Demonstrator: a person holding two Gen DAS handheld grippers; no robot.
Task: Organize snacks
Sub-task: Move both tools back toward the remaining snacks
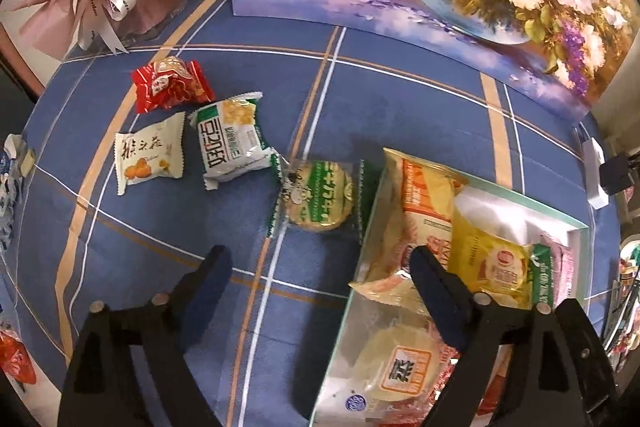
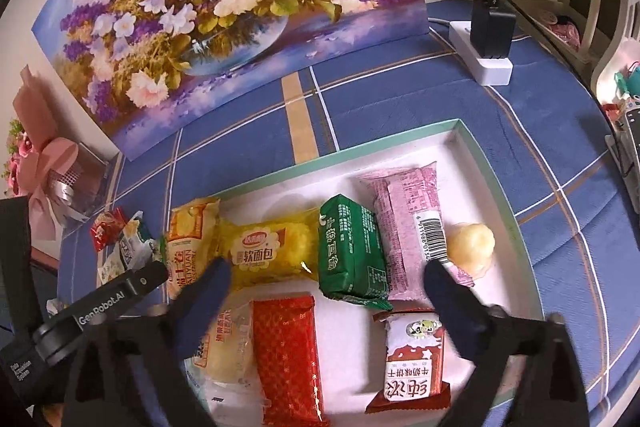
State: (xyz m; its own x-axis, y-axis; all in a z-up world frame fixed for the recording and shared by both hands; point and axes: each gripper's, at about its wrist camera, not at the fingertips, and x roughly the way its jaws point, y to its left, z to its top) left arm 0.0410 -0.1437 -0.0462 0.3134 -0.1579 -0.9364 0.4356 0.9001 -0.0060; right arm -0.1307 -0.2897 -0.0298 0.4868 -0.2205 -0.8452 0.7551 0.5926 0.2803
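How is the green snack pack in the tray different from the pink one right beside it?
The green pack is shorter and blockier; the pink pack is longer and reaches farther toward the tray's back edge. The pink pack shows a white barcode panel; the green pack shows only white print. Both lie flat, side by side, sealed.
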